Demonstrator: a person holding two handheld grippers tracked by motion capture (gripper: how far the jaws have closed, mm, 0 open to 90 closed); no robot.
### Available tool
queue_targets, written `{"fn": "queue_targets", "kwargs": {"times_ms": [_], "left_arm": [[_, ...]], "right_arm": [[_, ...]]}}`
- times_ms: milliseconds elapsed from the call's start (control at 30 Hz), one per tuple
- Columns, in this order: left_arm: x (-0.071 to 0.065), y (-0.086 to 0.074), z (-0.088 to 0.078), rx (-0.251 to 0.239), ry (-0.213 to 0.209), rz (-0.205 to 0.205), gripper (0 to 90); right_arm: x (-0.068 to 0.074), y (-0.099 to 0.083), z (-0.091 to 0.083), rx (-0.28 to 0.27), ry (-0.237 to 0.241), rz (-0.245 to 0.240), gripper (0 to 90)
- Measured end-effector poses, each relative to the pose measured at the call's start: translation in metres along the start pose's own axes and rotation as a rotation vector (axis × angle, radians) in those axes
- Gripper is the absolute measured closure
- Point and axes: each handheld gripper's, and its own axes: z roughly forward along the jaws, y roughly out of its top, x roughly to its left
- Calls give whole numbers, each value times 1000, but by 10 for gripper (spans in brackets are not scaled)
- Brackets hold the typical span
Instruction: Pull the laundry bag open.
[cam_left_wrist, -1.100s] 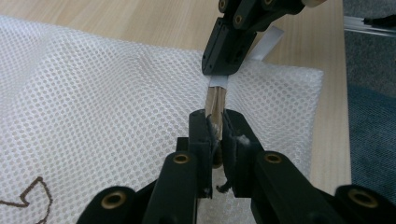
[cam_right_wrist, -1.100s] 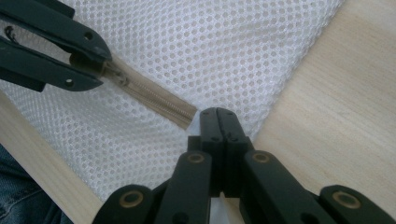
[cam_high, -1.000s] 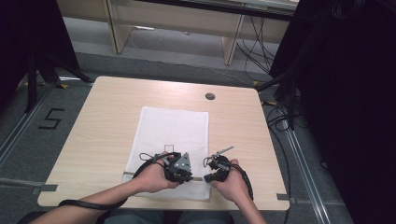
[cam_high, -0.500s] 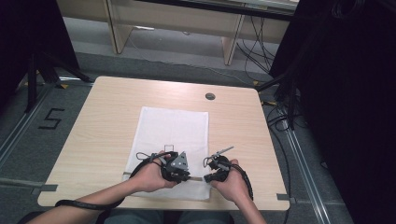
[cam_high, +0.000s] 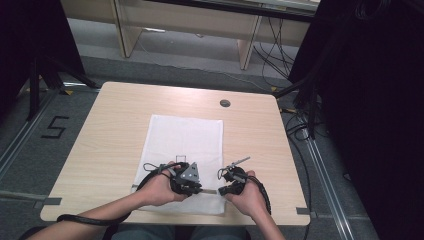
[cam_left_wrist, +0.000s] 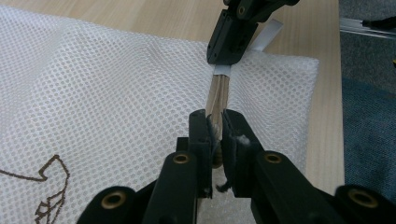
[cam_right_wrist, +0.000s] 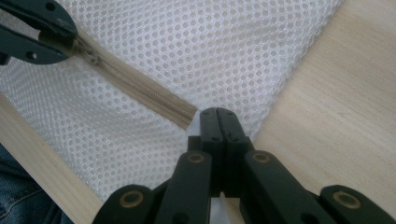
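Note:
A white mesh bag (cam_high: 184, 137) lies flat on the wooden table (cam_high: 120, 115), its beige zipper (cam_right_wrist: 154, 100) running along the near edge. My left gripper (cam_high: 201, 190) (cam_left_wrist: 215, 122) is shut on the zipper (cam_left_wrist: 217, 95) at its pull. In the right gripper view those left jaws pinch the slider (cam_right_wrist: 91, 55) at top left. My right gripper (cam_high: 220, 190) (cam_right_wrist: 218, 114) is shut just past the zipper's end, at the bag's near right corner. The left gripper view shows it (cam_left_wrist: 223, 63) clamped on a white tab (cam_left_wrist: 265, 35) there. The two grippers face each other a short way apart.
A round cable hole (cam_high: 225, 103) sits in the table's far right part. The table's front edge (cam_high: 165, 221) runs just under both hands. The right edge is close to the right hand. Floor tape with a "5" (cam_high: 55, 127) lies to the left, and cables (cam_high: 300, 125) to the right.

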Motion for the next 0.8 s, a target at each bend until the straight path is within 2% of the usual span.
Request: {"fn": "queue_targets", "kwargs": {"times_ms": [33,67,167,233,267,467,500,633,700,800], "left_arm": [[-1,0,0,-8,-4,-14,822],[0,0,0,0,4,6,823],[0,-1,-1,-4,-3,-8,822],[1,0,-1,0,2,14,822],[-1,-1,-1,-2,-2,-3,823],[0,-2,-5,2,2,4,822],[0,-3,-4,-2,-3,-6,822],[1,-3,-7,-1,1,0,822],[1,-4,-8,-8,-5,-15,822],[0,-4,-8,-6,0,-9,822]], "right_arm": [[0,0,0,-1,2,-1,900],[-1,0,0,-5,6,-9,900],[-1,0,1,-15,9,-26,900],[-1,0,1,-14,8,-27,900],[-1,0,1,-13,7,-27,900],[-2,0,1,-16,4,-42,900],[-1,0,1,-11,8,-33,900],[0,0,1,-7,4,-17,900],[0,0,1,-7,4,-16,900],[0,0,0,-1,1,-4,900]]}}
